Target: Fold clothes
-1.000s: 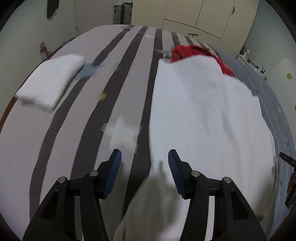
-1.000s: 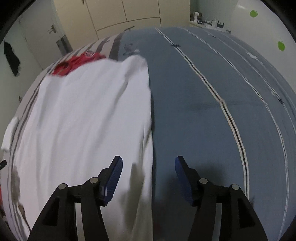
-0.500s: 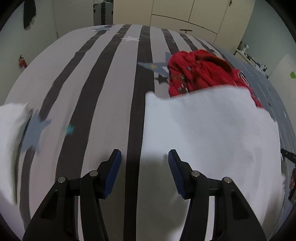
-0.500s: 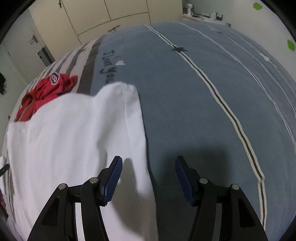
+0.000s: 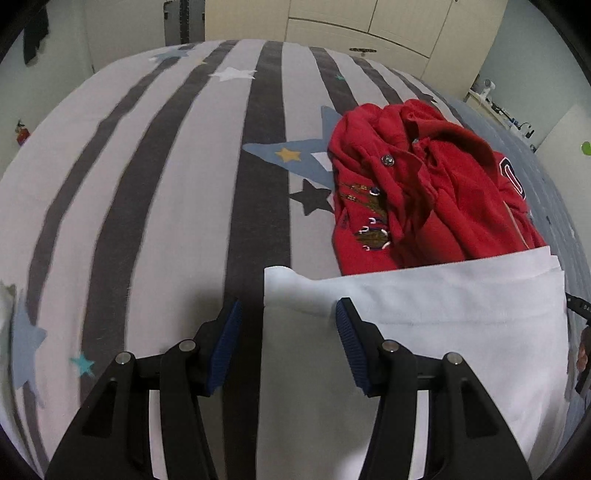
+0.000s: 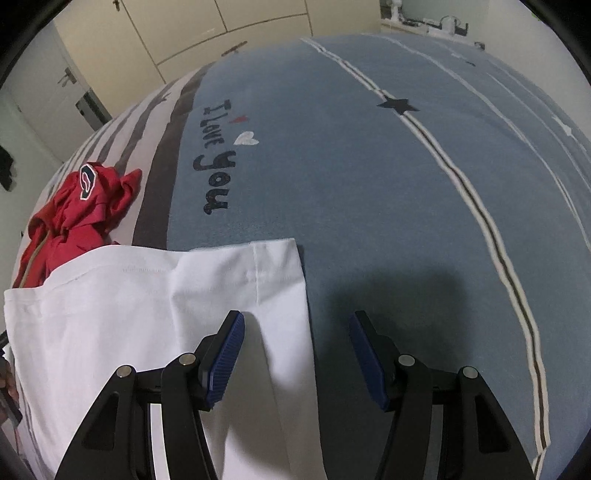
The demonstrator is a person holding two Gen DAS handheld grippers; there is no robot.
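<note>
A white garment [image 5: 424,332] lies flat on the bed. My left gripper [image 5: 288,314] is open, low over its far left corner, with the garment's left edge between the fingers. The garment also shows in the right wrist view [image 6: 129,317]. My right gripper [image 6: 297,325] is open over its far right corner, where a short sleeve [image 6: 277,273] ends; the garment's right edge runs between the fingers. Neither gripper holds anything.
A crumpled red garment [image 5: 424,184] lies just beyond the white one; it also shows in the right wrist view [image 6: 77,210]. The bed cover is grey-striped [image 5: 166,184] on the left and blue [image 6: 369,184] on the right. Cupboards [image 5: 369,33] stand behind the bed.
Both grippers have moved forward along the white garment's side edges to its far corners. The red garment is now much nearer. The folded white stack on the left has left the view.
</note>
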